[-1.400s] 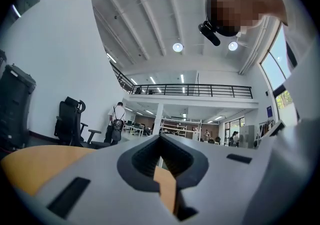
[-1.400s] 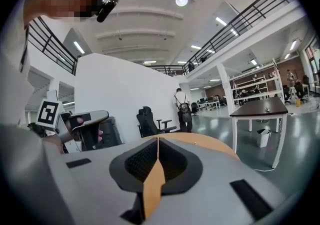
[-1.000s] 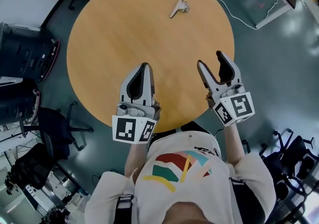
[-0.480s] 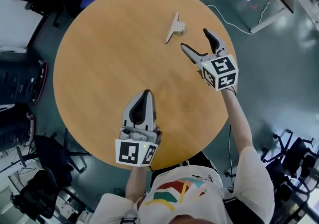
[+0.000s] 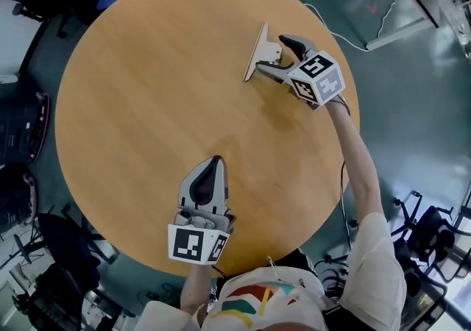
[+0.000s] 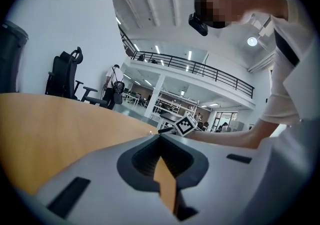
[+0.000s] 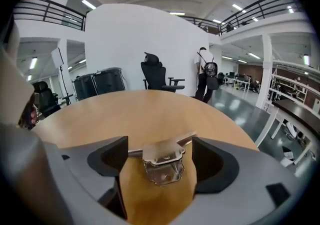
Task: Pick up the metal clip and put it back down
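At the near edge of the round wooden table [image 5: 140,87], the left hand-held gripper [image 5: 215,162] sits low over the bare wood with its jaws closed together and nothing between them. In the left gripper view, only a sliver of tabletop shows behind the meeting tips [image 6: 160,137].

Across the table towards its far right side lies the metal clip [image 5: 256,54], resting flat on the wood, its long flat bar running away from the person and its sprung body on the right.

The right hand-held gripper [image 5: 271,54], at the end of an outstretched bare arm [image 5: 360,168], reaches in from the right and straddles the clip. Its jaws have just been opening and stand wide. In the right gripper view the clip [image 7: 162,161] lies between them, clear of both dark pads [image 7: 111,155].

Beyond the table's right rim, a white cable [image 5: 333,24] trails over the grey floor [image 5: 412,101].
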### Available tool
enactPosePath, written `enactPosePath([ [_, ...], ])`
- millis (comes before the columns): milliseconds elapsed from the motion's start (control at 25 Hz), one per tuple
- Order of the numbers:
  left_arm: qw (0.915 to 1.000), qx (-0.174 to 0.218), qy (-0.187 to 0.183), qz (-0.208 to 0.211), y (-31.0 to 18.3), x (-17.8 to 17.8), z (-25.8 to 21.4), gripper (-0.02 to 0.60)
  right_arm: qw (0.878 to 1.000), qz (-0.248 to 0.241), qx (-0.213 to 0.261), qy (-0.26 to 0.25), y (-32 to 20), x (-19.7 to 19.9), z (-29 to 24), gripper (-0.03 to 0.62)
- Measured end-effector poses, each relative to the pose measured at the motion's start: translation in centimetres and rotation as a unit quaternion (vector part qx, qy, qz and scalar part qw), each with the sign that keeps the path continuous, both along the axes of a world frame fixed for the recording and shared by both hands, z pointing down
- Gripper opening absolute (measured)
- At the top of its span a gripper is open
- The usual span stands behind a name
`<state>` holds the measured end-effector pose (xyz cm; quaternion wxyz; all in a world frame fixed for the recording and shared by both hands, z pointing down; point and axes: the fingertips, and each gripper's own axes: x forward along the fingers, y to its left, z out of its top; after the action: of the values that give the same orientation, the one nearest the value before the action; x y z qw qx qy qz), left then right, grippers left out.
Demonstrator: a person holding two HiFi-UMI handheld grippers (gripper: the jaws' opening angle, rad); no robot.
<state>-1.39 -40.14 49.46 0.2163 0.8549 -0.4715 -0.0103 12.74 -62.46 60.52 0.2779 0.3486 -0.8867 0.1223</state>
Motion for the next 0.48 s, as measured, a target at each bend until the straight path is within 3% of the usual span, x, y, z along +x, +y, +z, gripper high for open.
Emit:
enactPosePath([
  [160, 0.9999, -0.010, 0.010, -0.002, -0.7, -0.7, 1.3, 0.044, 0.999, -0.017, -0.019, 0.021, -0.9, -0.6, 2.0, 0.377],
  [480, 0.9997, -0.015, 0.017, -0.011, -1.3, -1.7, 2.0, 0.044, 0.999, -0.022, -0.044, -0.020, -1.4, -1.2, 2.4, 0.374],
])
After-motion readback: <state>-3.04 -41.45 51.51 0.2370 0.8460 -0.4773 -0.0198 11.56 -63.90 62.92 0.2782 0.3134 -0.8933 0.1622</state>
